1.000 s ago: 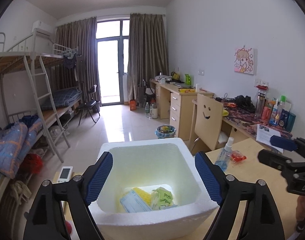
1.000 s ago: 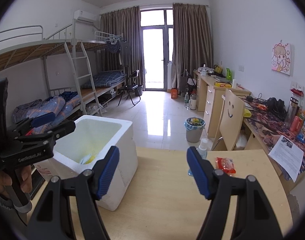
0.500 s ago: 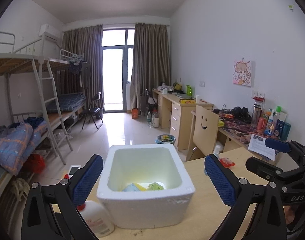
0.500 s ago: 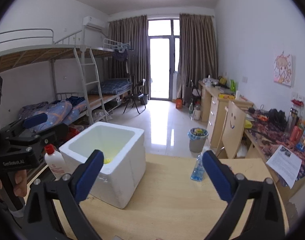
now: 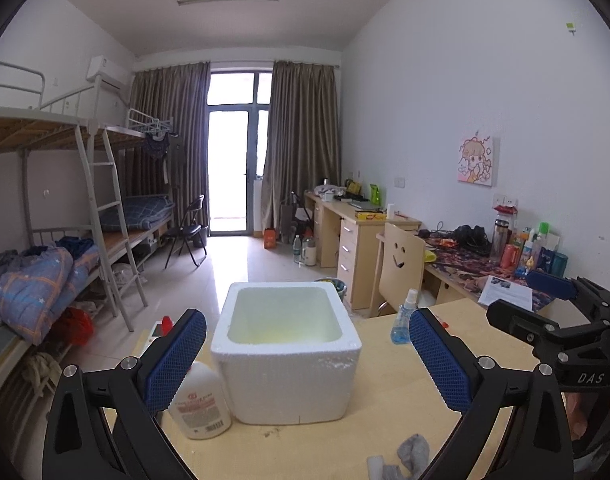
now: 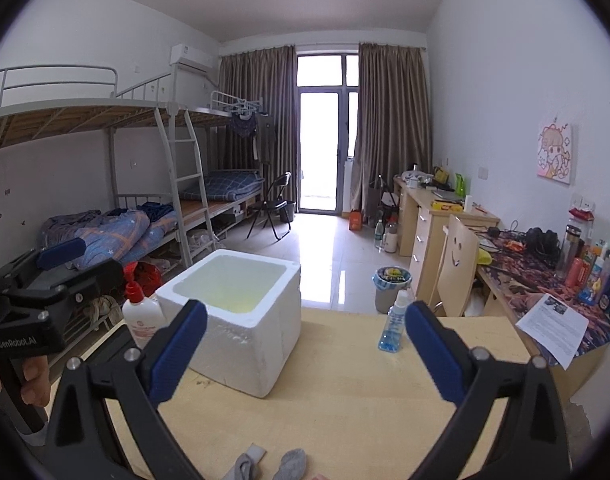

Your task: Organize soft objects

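Observation:
A white foam box (image 5: 287, 354) stands on the wooden table (image 5: 397, 404); it also shows in the right wrist view (image 6: 241, 318). Its inside is hidden from here. Grey socks (image 5: 413, 450) lie on the table at the near edge, below both grippers, also in the right wrist view (image 6: 293, 462). My left gripper (image 5: 307, 364) is open and empty, held back from the box. My right gripper (image 6: 305, 354) is open and empty, to the right of the box.
A white lotion bottle (image 5: 199, 406) stands left of the box, seen too in the right wrist view (image 6: 141, 314). A blue spray bottle (image 6: 393, 326) stands at the table's far edge. A chair (image 6: 459, 270), desks and bunk beds (image 6: 105, 216) lie beyond.
Both grippers have pulled back and up from the box. The box's contents have dropped out of sight, and the socks and lotion bottle have come into view.

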Available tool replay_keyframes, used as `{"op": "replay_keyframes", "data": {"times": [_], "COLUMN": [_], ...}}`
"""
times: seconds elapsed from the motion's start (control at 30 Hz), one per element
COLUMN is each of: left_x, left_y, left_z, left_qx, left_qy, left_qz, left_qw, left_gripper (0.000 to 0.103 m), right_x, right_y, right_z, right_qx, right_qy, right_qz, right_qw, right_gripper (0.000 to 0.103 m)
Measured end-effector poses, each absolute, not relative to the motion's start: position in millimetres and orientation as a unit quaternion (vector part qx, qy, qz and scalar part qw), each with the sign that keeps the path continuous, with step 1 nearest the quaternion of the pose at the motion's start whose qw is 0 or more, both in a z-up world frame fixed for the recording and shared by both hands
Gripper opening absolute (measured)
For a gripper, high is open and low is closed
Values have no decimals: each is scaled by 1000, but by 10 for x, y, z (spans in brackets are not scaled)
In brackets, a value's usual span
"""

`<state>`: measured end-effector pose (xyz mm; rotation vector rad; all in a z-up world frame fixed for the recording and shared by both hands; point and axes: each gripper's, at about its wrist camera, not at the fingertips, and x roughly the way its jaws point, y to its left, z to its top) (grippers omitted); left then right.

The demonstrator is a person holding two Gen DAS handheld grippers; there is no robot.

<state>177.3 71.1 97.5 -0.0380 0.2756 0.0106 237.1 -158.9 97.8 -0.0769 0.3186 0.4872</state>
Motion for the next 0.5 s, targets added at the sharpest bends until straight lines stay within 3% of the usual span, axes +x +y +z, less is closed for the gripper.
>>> {"op": "replay_keyframes", "data": {"times": [0.5], "left_x": [1463], "left_y": [692], "left_z": [905], "left_qx": [-18], "left_qy": [135], "left_qz": [0], "left_qw": [991], "left_gripper": [102], "right_x": [2122], "right_y": [-1630], "right_z": [917], "right_qx": [-39], "right_qy": [159], "right_qz": [243], "right_qw": [956], "right_gripper": [101]}}
